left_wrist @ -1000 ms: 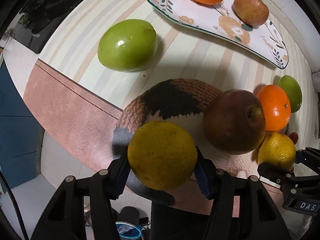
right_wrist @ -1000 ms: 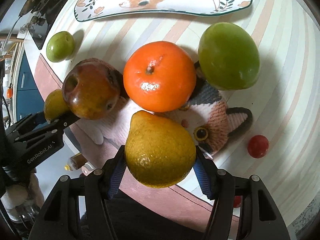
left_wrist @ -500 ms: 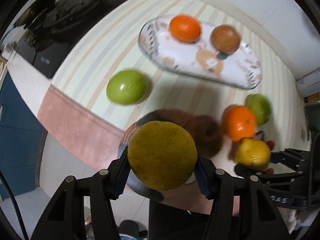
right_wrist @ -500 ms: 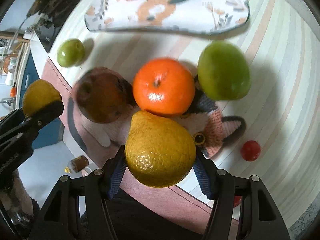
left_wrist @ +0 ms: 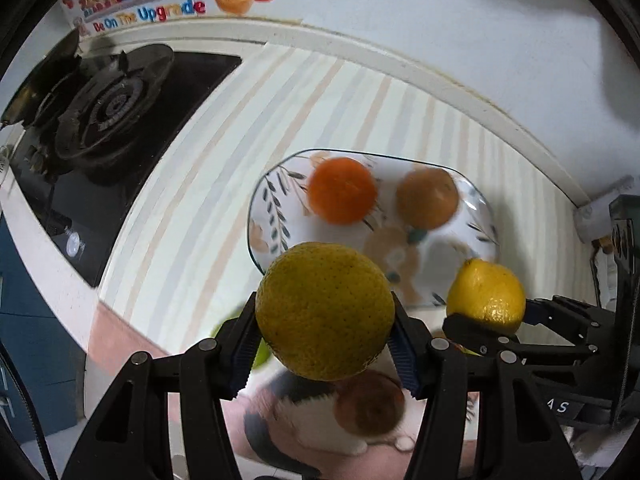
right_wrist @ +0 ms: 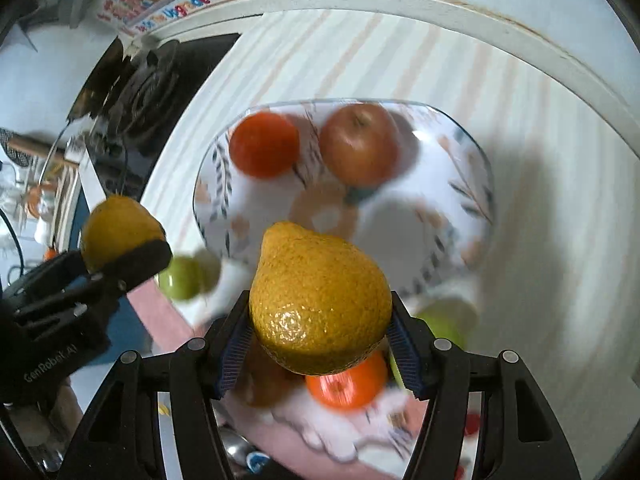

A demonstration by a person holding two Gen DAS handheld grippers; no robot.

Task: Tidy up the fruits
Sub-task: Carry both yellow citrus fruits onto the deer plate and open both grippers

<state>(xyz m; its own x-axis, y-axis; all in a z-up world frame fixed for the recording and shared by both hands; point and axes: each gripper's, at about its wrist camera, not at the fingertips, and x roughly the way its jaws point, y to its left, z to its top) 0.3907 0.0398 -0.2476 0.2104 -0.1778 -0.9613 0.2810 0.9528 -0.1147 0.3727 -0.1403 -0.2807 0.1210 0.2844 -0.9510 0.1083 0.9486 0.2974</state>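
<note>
Striped counter, plate mid-frame: your left gripper and right gripper each pinch a firm, round, roll-prone lemon at its widest girth.

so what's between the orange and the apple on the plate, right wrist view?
Nothing: only bare plate shows between the orange and the apple, a narrow gap. The right wrist view shows it, somewhat motion-blurred.

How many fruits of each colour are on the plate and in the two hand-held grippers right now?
Yellow: 2, the round yellow fruit in the left hand-held gripper and the pear-shaped yellow fruit in the right hand-held gripper
Orange: 1, the orange on the plate
Red-brown: 1, the apple on the plate
Total: 4
</note>
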